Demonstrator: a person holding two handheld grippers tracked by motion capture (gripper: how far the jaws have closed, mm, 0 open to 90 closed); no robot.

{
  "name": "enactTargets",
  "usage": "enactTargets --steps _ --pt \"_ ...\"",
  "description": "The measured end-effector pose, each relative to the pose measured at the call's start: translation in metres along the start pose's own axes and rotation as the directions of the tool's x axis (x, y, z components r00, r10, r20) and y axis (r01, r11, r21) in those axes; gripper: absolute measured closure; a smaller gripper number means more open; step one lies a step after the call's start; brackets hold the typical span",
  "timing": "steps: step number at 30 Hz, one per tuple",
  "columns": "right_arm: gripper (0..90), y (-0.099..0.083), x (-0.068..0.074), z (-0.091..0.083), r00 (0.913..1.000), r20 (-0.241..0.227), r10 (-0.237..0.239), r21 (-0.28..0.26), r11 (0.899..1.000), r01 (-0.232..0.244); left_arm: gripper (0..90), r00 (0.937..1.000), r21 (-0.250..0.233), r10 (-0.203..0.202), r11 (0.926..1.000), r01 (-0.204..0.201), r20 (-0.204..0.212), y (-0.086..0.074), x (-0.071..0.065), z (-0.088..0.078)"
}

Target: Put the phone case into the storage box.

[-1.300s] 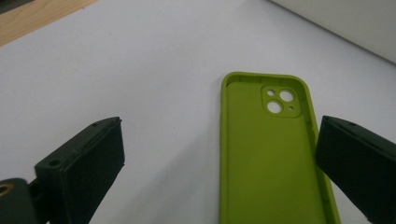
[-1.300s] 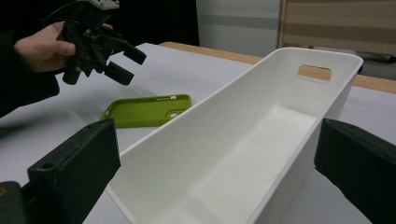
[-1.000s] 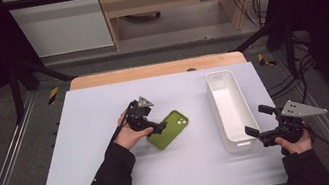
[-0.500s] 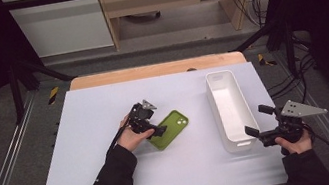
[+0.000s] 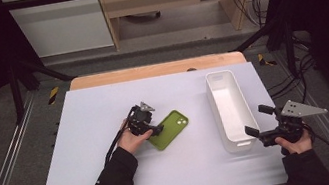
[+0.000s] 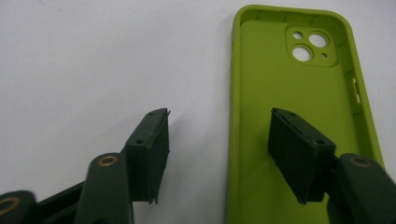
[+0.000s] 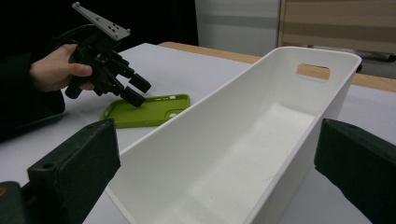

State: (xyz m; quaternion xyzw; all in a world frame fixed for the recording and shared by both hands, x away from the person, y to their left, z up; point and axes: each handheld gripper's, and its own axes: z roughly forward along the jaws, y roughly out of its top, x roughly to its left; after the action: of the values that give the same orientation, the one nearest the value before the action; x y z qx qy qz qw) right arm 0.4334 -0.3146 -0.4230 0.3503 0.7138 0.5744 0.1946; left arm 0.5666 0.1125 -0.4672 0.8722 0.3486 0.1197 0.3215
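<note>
**Green Phone Case About to Be Gripped, Bin Waits Empty**

A white table carries the whole scene, with a person's two dark-sleeved forearms reaching in from its near edge. Toward the right side stands a long white bin, open-topped, with a handle slot in its far end wall; in the right gripper view its inside shows nothing but bare plastic. Left of the bin and well apart from it, near the middle of the table, a green phone case lies flat with its hollow side up and its camera cut-outs pointing away from the hand.

The left gripper is tilted down over the case's near end. Its jaws have just been closing, and in the left gripper view they straddle one long side wall of the case: one jaw stands inside the hollow, the other on the bare table beside it, with gaps visible on both sides, so they are not yet pinching it. The right gripper hovers at the bin's near right corner, its jaws spread wide on either side of the bin without touching it.

By the look of it, the work is at an early stage: the case is not yet lifted, and the carry to the bin, if that is its destination, remains to be done.
</note>
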Motion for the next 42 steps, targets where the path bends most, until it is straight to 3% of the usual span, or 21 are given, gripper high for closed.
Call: enactTargets --steps 18,32,42 --pt "0.9 0.0 -0.0001 0.0 1.0 -0.002 0.002 0.001 1.0 -0.002 70.0 0.9986 -0.01 -0.001 1.0 0.002 0.052 -0.0006 -0.0007 -0.0009" --pt "0.9 0.0002 0.0 -0.0002 1.0 -0.003 0.004 0.0 1.0 -0.004 82.6 0.9981 -0.01 0.005 0.9999 -0.004 0.061 -0.0006 0.0003 -0.0013" --pt "0.9 0.0002 -0.0002 -0.0002 1.0 -0.003 0.003 -0.001 1.0 -0.003 85.7 0.9986 -0.011 0.024 0.9997 -0.023 0.047 -0.0006 -0.0007 -0.0016"
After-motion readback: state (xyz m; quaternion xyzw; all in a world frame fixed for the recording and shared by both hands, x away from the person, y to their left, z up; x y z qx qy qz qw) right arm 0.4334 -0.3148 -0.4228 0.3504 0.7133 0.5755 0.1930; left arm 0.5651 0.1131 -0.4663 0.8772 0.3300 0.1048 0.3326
